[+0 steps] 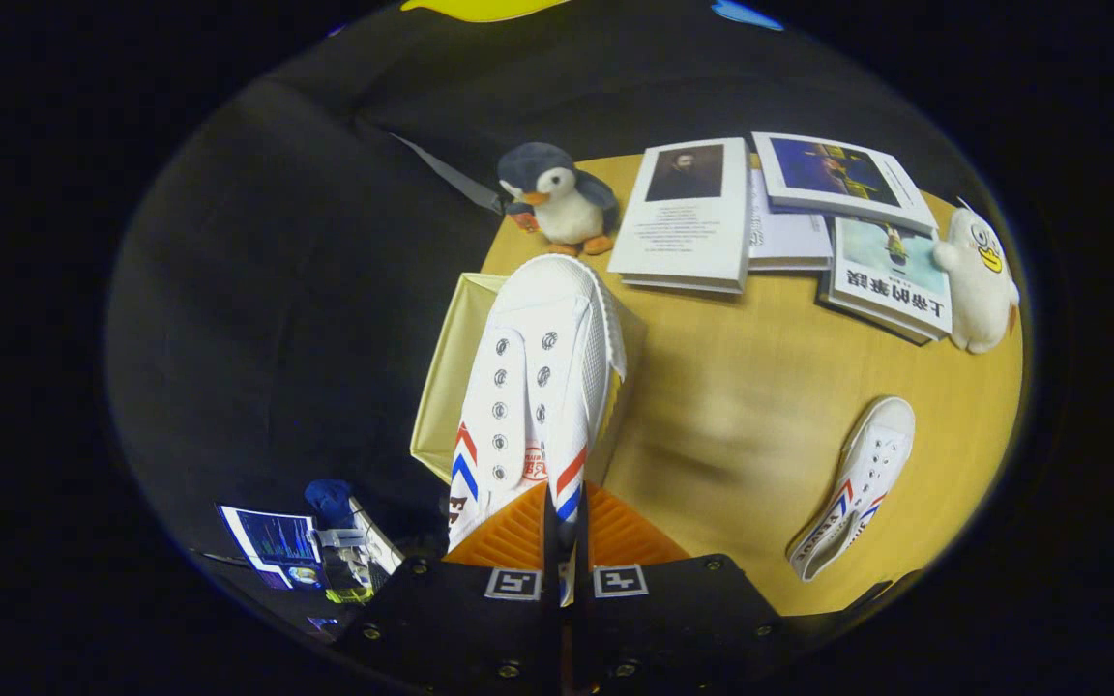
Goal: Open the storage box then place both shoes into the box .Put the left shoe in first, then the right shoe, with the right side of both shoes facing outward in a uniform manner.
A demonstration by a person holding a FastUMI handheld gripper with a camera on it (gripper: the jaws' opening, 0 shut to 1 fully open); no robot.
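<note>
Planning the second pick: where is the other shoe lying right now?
The loose shoe lies on the table, right of the fingers, which pinch the held shoe over the storage box.

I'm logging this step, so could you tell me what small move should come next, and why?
Probably lower the held shoe into the storage box: the gripper is shut on its side, it hangs over the box, and the other shoe lies on the table.

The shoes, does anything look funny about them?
Only that they are apart: one shoe hangs pinched in the gripper, jaws closed on its side, above the storage box; the other shoe lies tipped on the table.
</note>
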